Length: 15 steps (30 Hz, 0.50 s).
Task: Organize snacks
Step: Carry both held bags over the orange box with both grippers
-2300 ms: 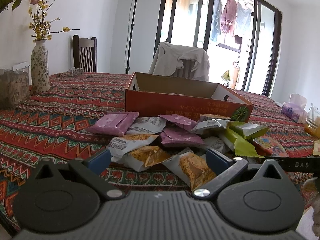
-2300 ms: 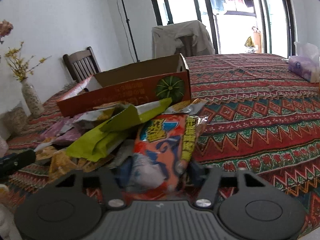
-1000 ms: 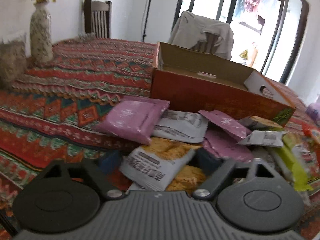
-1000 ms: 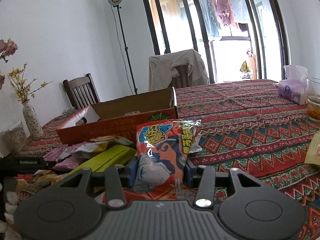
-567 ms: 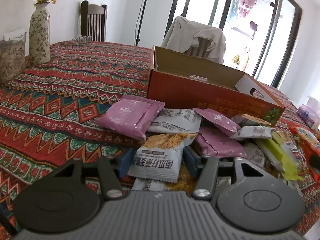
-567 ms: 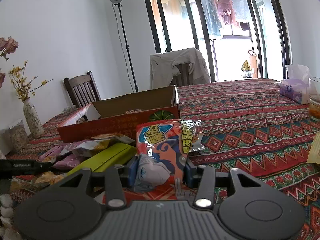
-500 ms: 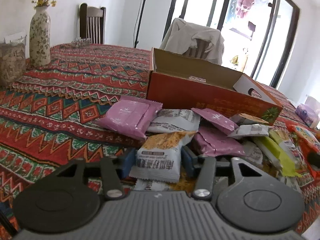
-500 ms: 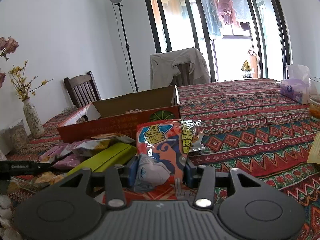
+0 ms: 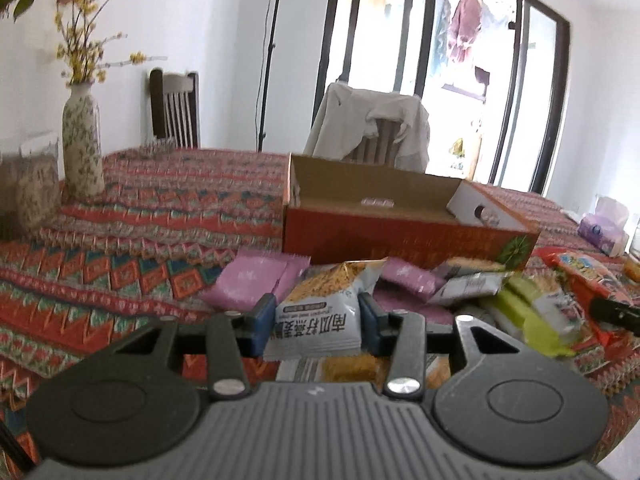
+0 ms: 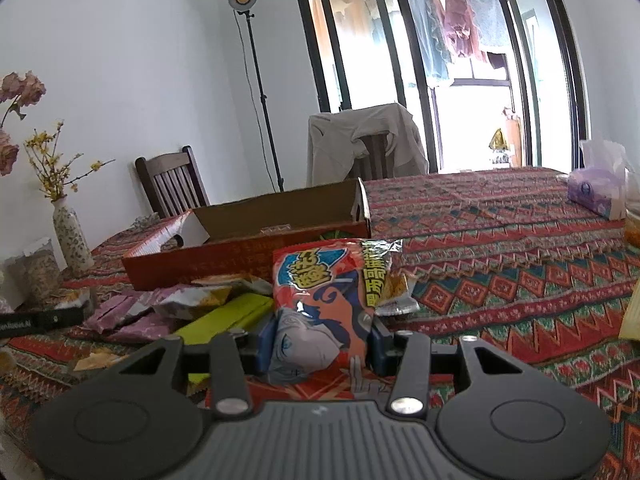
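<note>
My left gripper is shut on a white and orange snack packet and holds it above the snack pile. My right gripper is shut on an orange and blue snack bag, held upright over the table. An open orange cardboard box stands behind the pile; it also shows in the right wrist view. The orange bag also shows at the right in the left wrist view.
Purple, green and white packets lie in front of the box on the patterned tablecloth. A flower vase and a jar stand at the left. A tissue pack sits at the right. Chairs stand behind the table.
My left gripper closed on the white and orange packet and lifted it off the pile. My right gripper holds the orange bag almost still.
</note>
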Available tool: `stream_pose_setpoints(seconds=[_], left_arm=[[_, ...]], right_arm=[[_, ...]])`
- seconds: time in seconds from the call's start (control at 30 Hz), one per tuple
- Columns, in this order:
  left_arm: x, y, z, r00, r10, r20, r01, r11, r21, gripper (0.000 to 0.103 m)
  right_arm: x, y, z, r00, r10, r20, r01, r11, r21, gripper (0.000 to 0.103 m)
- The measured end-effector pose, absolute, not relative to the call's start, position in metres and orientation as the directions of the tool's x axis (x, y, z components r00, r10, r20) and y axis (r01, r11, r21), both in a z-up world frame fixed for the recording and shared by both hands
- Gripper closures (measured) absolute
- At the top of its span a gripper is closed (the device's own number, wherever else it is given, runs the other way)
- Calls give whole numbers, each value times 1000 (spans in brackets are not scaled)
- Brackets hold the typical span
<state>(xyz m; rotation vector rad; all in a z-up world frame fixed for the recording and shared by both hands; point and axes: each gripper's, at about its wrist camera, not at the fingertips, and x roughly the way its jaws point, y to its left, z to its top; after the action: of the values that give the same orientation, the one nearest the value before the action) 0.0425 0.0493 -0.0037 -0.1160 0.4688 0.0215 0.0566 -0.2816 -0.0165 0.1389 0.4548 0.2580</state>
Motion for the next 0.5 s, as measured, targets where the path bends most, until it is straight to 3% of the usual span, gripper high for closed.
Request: stream_pose_setpoints(seconds=[0.5], left_arm=[[104,29,47,939,-6,-344,-22,997,-78,58]], right_arm=[[126,-258,37,917,290,-274,-262,956,133,58]])
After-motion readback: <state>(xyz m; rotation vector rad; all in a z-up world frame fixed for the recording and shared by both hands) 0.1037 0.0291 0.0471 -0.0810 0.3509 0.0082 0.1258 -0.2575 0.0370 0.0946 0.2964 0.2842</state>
